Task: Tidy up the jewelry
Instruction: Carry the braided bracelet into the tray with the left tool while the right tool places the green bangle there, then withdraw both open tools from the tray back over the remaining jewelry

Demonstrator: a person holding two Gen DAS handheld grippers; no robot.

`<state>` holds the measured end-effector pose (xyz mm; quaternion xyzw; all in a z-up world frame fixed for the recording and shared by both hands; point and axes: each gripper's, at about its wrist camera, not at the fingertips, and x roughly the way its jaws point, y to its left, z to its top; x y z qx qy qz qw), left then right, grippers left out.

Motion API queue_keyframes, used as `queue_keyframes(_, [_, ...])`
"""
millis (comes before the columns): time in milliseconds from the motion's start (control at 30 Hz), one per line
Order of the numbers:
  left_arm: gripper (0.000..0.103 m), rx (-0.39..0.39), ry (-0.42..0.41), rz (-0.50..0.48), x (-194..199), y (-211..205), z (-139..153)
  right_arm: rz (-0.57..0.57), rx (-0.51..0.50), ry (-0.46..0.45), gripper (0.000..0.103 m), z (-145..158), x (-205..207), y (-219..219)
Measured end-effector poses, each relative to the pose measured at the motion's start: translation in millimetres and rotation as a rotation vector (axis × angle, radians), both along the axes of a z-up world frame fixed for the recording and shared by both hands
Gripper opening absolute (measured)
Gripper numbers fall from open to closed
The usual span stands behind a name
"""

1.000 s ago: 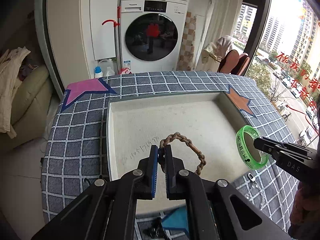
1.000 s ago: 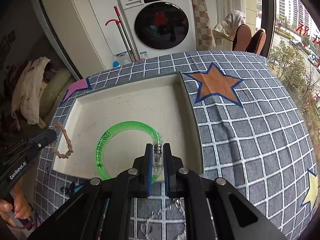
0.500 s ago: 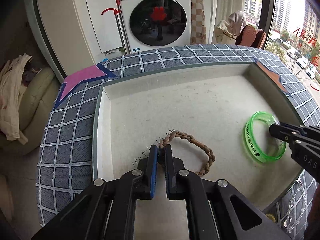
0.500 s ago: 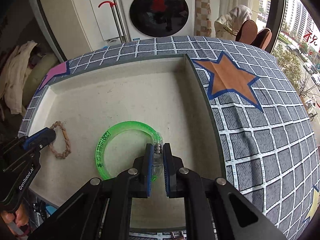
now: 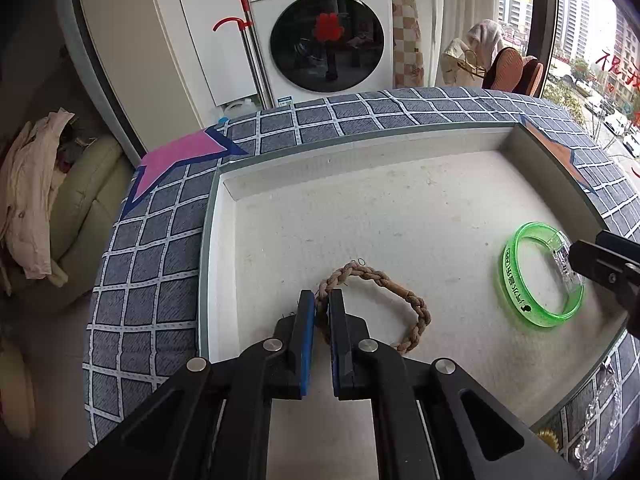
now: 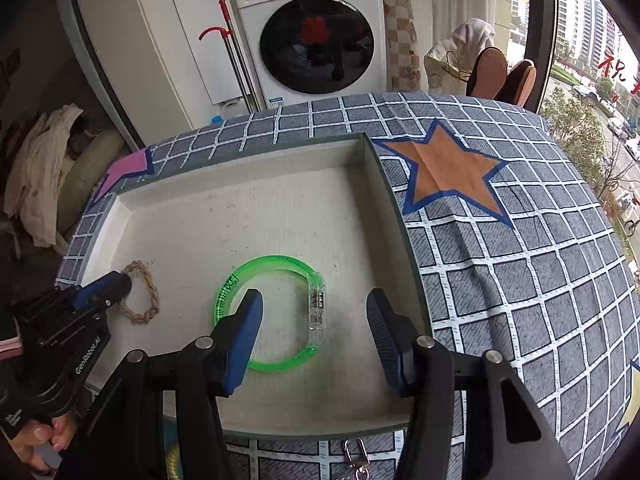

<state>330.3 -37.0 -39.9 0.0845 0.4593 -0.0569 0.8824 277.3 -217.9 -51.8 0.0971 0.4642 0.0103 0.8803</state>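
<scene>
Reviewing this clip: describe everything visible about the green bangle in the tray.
The green bangle is a translucent, bright green ring that looks like plastic, with a clear block-shaped section holding small dark parts on one side and black printed characters on its outer band. It lies flat on the off-white floor of the tray, toward its right side. The right gripper is open with its fingers either side of the clear section, not gripping it.

Glossy plastic green bangle (image 6: 269,312), braided fibre bracelet (image 5: 380,304), matt tray (image 5: 360,208)
</scene>
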Motion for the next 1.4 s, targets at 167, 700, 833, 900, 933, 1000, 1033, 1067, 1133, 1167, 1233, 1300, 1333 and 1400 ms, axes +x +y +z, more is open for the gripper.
queue_keyframes(167, [0.027, -0.017, 0.013, -0.007, 4, -3, -2, -0.012, 0.048, -0.024, 0.059, 11, -11, -4])
queue_keyframes(700, [0.103, -0.044, -0.142, 0.028, -25, 8, 54, -0.025, 0.116, -0.089, 0.076, 35, -50, -11])
queue_keyframes(833, [0.103, -0.092, -0.148, 0.013, -49, 22, 70, -0.019, 0.137, -0.158, 0.085, 49, -73, -14])
queue_keyframes(900, [0.103, -0.117, -0.134, -0.016, -62, 30, 73, -0.021, 0.15, -0.182, 0.088, 55, -84, -15])
queue_keyframes(933, [0.103, -0.122, -0.137, -0.023, -70, 33, 75, -0.021, 0.15, -0.19, 0.094, 57, -90, -14])
queue_keyframes(1000, [0.103, -0.123, -0.158, -0.015, -88, 40, 78, -0.019, 0.147, -0.211, 0.103, 62, -101, -13])
queue_keyframes(1033, [0.103, -0.135, -0.161, -0.01, -95, 44, 78, -0.018, 0.145, -0.222, 0.103, 65, -107, -13])
queue_keyframes(1067, [0.103, -0.152, -0.16, -0.003, -102, 49, 79, -0.016, 0.145, -0.233, 0.103, 66, -113, -13])
queue_keyframes(1133, [0.103, -0.191, -0.149, 0.016, -113, 57, 75, -0.014, 0.161, -0.242, 0.103, 68, -124, -11])
queue_keyframes(1167, [0.103, -0.21, -0.139, 0.023, -119, 61, 73, -0.012, 0.172, -0.239, 0.103, 68, -129, -10])
queue_keyframes(1233, [0.103, -0.239, -0.116, 0.029, -129, 67, 68, -0.007, 0.188, -0.218, 0.103, 67, -137, -9])
queue_keyframes(1300, [0.103, -0.246, -0.104, 0.022, -140, 69, 62, -0.007, 0.185, -0.199, 0.103, 65, -146, -6])
queue_keyframes(1333, [0.103, -0.232, -0.101, 0.021, -145, 68, 58, -0.001, 0.182, -0.189, 0.103, 64, -152, -4])
queue_keyframes(1400, [0.103, -0.202, -0.088, 0.007, -154, 66, 51, 0.008, 0.17, -0.161, 0.103, 57, -161, 0])
